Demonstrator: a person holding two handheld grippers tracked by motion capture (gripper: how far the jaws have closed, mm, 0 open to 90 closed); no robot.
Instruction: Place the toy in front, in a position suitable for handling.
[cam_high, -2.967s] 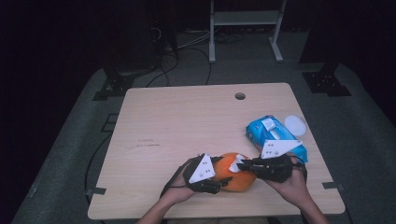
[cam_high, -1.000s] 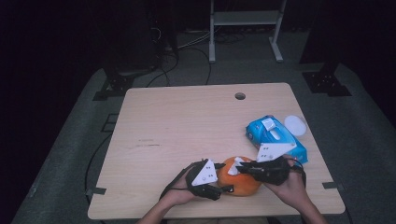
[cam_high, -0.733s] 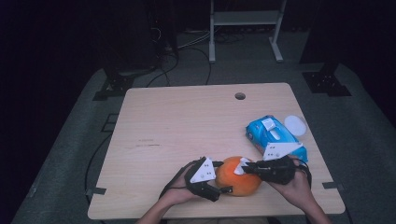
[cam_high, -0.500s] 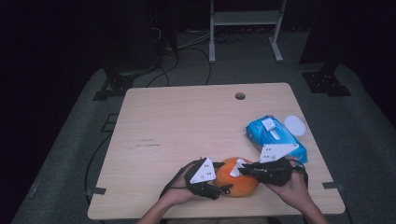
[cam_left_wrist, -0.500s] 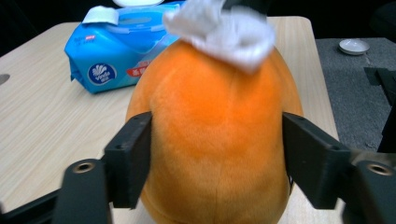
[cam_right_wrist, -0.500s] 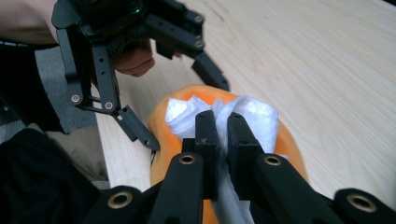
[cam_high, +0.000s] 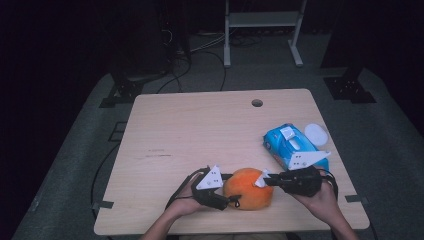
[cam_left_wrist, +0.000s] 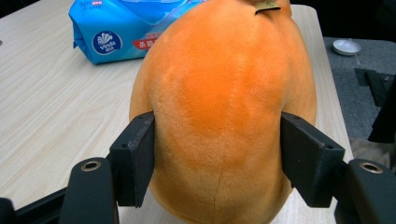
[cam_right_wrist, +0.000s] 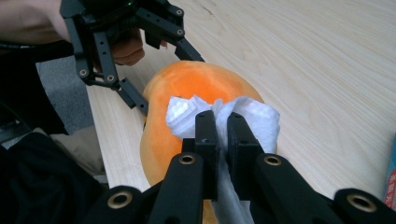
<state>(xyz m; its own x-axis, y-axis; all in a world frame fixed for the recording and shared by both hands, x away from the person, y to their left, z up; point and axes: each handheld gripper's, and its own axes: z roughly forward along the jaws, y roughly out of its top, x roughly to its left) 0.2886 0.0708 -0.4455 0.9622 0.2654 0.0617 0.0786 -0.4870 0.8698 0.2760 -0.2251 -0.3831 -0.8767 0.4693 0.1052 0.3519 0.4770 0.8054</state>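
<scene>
Plush orange toy (cam_left_wrist: 224, 107): short fuzzy cloth, matt, faint seam down its front. Wipe (cam_right_wrist: 254, 116) in right gripper (cam_right_wrist: 222, 123): white, thin, crinkly, dimpled like paper/nonwoven. Gripper jaws matt black plastic, metal rivets. Table (cam_high: 200, 130) pale wood-grain, smooth, satin. Blue wipes pack (cam_high: 292, 145) by right edge: glossy plastic film.

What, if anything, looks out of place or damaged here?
Nothing stands out. The orange plush lies intact between the left gripper's fingers, the right gripper pinches a white wipe against it, nothing spilled.
</scene>
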